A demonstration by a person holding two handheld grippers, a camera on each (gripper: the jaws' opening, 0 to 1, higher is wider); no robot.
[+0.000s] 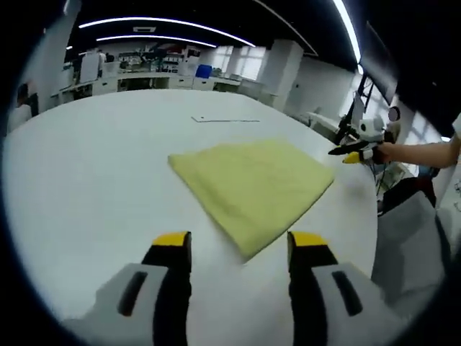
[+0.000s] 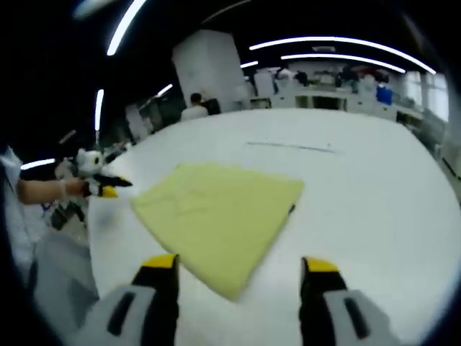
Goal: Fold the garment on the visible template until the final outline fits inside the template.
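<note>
While both grippers hover above the white table (image 1: 86,180), the left gripper (image 1: 240,245) and the right gripper (image 2: 239,270) each hold their yellow-tipped jaws wide apart with nothing between them. The folded yellow garment (image 1: 252,187) lies flat on the table just beyond the jaws, one corner pointing toward them, its long axis running diagonally away across the tabletop.

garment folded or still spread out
Folded. The yellow garment lies on the white table as a compact, flat four-sided shape with straight edges, no sleeves or collar showing; both grippers are off it.
</note>
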